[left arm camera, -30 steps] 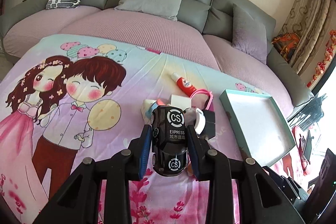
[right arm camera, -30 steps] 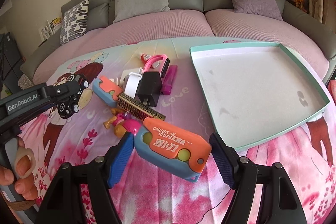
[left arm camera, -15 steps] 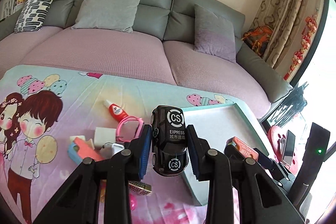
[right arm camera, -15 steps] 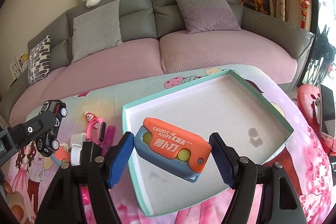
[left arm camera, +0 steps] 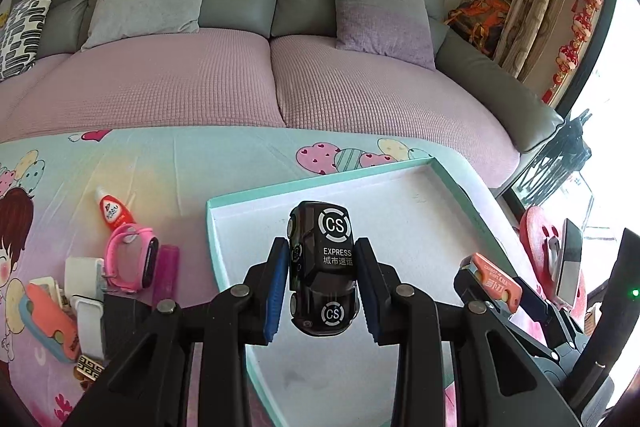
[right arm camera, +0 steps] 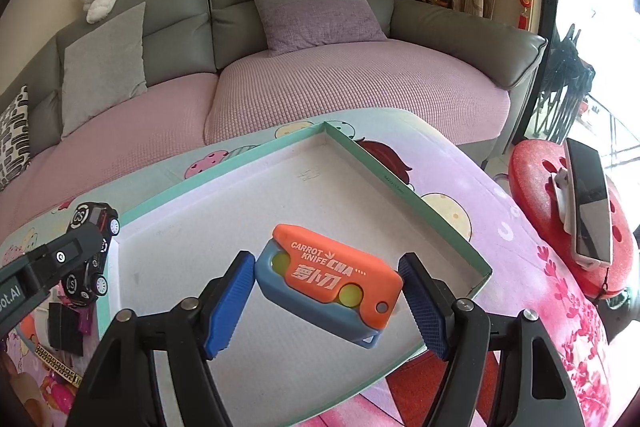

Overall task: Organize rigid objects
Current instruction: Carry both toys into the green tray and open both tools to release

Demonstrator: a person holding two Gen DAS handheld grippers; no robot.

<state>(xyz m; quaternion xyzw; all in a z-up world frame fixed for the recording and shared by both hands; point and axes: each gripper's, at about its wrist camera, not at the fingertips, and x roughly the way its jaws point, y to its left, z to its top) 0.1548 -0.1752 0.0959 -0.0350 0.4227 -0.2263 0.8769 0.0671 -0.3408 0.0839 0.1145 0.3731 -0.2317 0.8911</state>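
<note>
Both hands have swung across from the clutter to the teal tray (left arm camera: 460,187), which a second ago sat off to the side and now fills the space under both sets of fingers. The left gripper (left arm camera: 322,291) is clenched on the black toy car (left arm camera: 322,267), its blue pads pressing the car's flanks, and the car hangs in the air above the tray's near left part, not touching the white floor. The right gripper (right arm camera: 328,291) grasps the orange carrot knife (right arm camera: 332,279) end to end, held clear above the middle of the tray (its jaws stand wide only because the toy is long). Neither grip has altered during the carry. Left of the tray the remaining pile waits: the pink watch (left arm camera: 136,259), the red glue bottle (left arm camera: 110,213) and a white charger (left arm camera: 86,287). My reading is that transport is done and lowering and release come next, with the tray bare so far
</note>
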